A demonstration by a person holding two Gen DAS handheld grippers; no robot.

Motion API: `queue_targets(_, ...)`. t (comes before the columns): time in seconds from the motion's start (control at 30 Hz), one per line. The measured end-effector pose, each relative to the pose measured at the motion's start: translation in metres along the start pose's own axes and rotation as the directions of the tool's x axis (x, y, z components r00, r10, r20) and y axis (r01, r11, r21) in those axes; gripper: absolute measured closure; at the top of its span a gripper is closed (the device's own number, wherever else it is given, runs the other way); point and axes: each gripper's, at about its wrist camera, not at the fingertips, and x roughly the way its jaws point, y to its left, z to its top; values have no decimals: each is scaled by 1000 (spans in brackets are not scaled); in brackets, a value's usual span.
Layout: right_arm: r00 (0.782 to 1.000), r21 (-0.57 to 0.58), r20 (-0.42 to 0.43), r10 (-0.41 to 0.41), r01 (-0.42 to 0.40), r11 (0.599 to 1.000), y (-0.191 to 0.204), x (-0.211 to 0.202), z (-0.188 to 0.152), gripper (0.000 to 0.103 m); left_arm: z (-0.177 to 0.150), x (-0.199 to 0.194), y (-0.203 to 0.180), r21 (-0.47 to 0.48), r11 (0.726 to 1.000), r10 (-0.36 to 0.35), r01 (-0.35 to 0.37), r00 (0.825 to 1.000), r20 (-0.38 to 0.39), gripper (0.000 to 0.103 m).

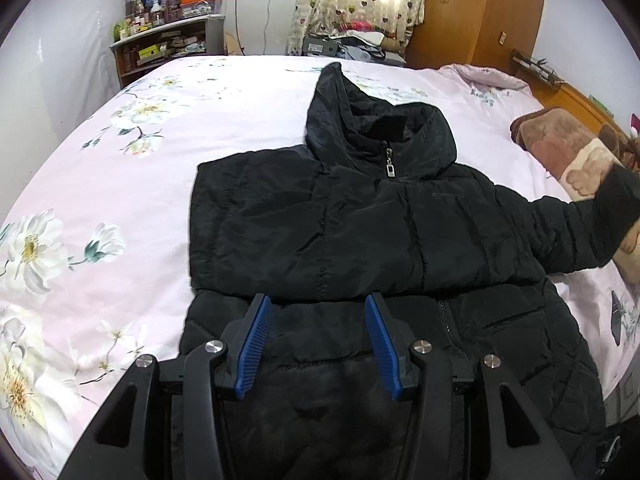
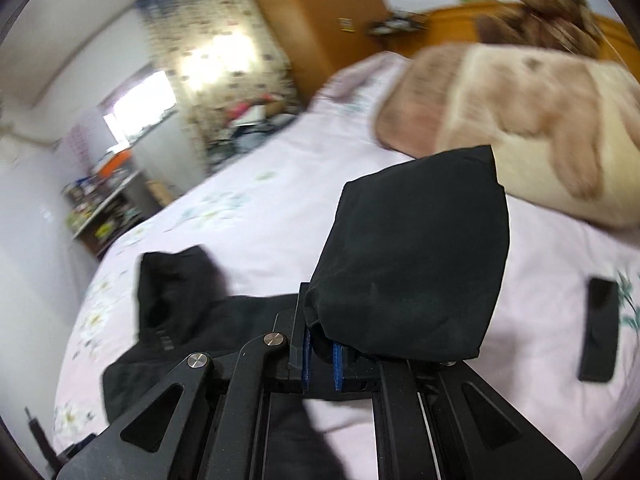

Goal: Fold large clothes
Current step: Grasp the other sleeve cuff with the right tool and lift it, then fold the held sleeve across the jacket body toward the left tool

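A black padded hooded jacket point(image 1: 360, 232) lies face up on the bed, hood point(image 1: 352, 120) toward the far side. One sleeve is folded flat across the chest. My left gripper point(image 1: 318, 340) hovers open over the jacket's lower front, with nothing between its blue pads point(image 1: 256, 344). The other sleeve point(image 1: 576, 232) stretches out to the right and is lifted off the bed. My right gripper point(image 2: 320, 348) is shut on that sleeve's cuff point(image 2: 412, 256), which stands up in front of the camera. The right wrist view is blurred by motion.
The bed has a pink floral sheet point(image 1: 120, 184). A brown and cream blanket point(image 1: 568, 152) lies at its right end by the wooden headboard. A flat black object point(image 2: 598, 328) rests on the sheet. A cluttered shelf point(image 1: 160, 44) and a wooden wardrobe point(image 1: 472, 12) stand beyond the bed.
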Motion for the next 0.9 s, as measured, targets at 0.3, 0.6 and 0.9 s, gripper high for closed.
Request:
queue_targets(0.3,981,-190,-91,169,-184,964,131,31,-16,96,-9,-12,32,-76,997,-4,5,1000,15,52)
queue_targets(0.6,909,-285,-346,233,-339,897,222,107,-104,95,-16,-11,58,-123,992,5,-4,1000,9,52)
queue_targets(0.9,813,-249,-531,237,-417,874,227,159,-169,51,-17,-8,71,-142,990,4,-4,1000,6,52)
